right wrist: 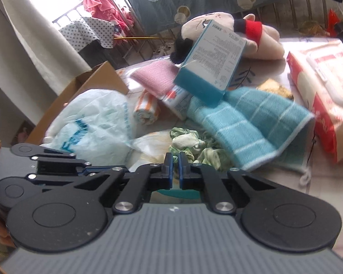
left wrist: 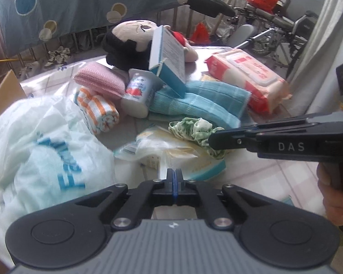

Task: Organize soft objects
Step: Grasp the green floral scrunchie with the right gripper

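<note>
Left gripper (left wrist: pixel 174 173): clenched, empty.
Right gripper (right wrist: pixel 175 159): clenched, empty.
Teal towel (right wrist: pixel 247 123): centre.
Green cloth (right wrist: pixel 194 147): just before towel.

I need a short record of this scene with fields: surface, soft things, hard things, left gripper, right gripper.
surface: table with pale checked cover
soft things: plush doll with black hair; pink woven cloth; orange-and-white striped rolled towel; teal checked towel; green-and-white crumpled cloth; white plastic bag with blue print
hard things: blue-and-white carton box, leaning on the doll; white yogurt cup with strawberry label, on its side
wipes: red-and-white wet wipes pack
left gripper: shut, holding nothing
right gripper: shut, holding nothing, near the green cloth
</note>
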`<state>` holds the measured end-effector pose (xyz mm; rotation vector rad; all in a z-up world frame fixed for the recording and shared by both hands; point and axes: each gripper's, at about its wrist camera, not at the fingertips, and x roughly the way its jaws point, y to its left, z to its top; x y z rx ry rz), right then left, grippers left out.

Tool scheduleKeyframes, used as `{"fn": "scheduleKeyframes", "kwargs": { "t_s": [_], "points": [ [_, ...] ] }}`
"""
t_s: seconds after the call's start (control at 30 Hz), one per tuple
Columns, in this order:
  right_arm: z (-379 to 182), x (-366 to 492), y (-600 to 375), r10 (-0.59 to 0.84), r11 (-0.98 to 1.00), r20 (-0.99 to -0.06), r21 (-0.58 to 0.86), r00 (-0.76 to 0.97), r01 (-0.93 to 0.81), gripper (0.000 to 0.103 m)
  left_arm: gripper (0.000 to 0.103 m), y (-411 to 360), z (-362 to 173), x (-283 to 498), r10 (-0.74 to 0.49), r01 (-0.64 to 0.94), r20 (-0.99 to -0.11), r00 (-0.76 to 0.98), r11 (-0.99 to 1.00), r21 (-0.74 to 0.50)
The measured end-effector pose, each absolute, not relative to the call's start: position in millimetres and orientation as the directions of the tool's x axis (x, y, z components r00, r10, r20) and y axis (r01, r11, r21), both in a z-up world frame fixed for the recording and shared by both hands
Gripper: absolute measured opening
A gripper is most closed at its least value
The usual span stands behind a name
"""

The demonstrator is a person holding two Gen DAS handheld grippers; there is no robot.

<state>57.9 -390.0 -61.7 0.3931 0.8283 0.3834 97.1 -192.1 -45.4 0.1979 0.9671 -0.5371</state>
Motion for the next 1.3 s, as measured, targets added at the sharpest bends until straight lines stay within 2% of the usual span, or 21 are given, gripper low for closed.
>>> {"fn": "scheduleKeyframes", "kwargs": {
  "t_s": [0.23, 0.33, 0.37, 0.43, 0.5, 0.57, 0.77, 1.0, 1.2, 1.23, 1.27, 1.3],
  "points": [
    [-62, -8, -387, 0.521, 0.829, -0.620, 0.530, 0.586, -0.176, 0.003, 0.001, -174, -51, 52, -0.419, 0.576, -0.852, 0.314, 0.797, -0.179],
    [-62, -31, -384, 0.519, 0.832, -0.618, 0.524, 0.591, -0.182, 0.004, 0.001, -168, -55, 37, -0.429, 0.596, -0.850, 0.306, 0.782, -0.180],
    [-60, -36, -383, 0.504, 0.841, -0.618, 0.508, 0.603, -0.183, 0.004, 0.004, -168, -54, 36, -0.430, 0.600, -0.843, 0.323, 0.782, -0.170],
    [-55, -41, -382, 0.472, 0.862, -0.613, 0.471, 0.634, -0.187, 0.006, 0.019, -167, -51, 39, -0.435, 0.586, -0.826, 0.360, 0.794, -0.163],
    [-53, -39, -383, 0.447, 0.874, -0.614, 0.453, 0.650, -0.173, 0.006, 0.042, -167, -48, 46, -0.449, 0.559, -0.797, 0.404, 0.811, -0.174],
    [-55, -37, -386, 0.423, 0.884, -0.614, 0.443, 0.666, -0.153, 0.006, 0.052, -169, -45, 53, -0.436, 0.519, -0.781, 0.447, 0.838, -0.171],
    [-66, -39, -405, 0.388, 0.879, -0.594, 0.469, 0.705, -0.088, 0.007, 0.065, -185, -41, 73, -0.373, 0.443, -0.771, 0.517, 0.887, -0.131],
    [-78, -41, -429, 0.391, 0.848, -0.545, 0.527, 0.741, -0.059, 0.007, 0.074, -212, -48, 112, -0.253, 0.369, -0.814, 0.523, 0.928, -0.052],
    [-87, -39, -434, 0.416, 0.826, -0.524, 0.559, 0.743, -0.068, 0.007, 0.073, -228, -72, 141, -0.160, 0.345, -0.881, 0.446, 0.939, 0.005],
    [-88, -39, -435, 0.416, 0.825, -0.522, 0.562, 0.744, -0.067, 0.007, 0.072, -229, -73, 143, -0.156, 0.339, -0.884, 0.441, 0.941, 0.003],
    [-88, -40, -437, 0.415, 0.824, -0.520, 0.563, 0.747, -0.065, 0.007, 0.067, -229, -73, 143, -0.159, 0.337, -0.885, 0.437, 0.942, -0.003],
    [-88, -40, -438, 0.414, 0.822, -0.517, 0.566, 0.749, -0.063, 0.007, 0.056, -229, -72, 142, -0.171, 0.343, -0.885, 0.433, 0.939, -0.013]
  ]
}}
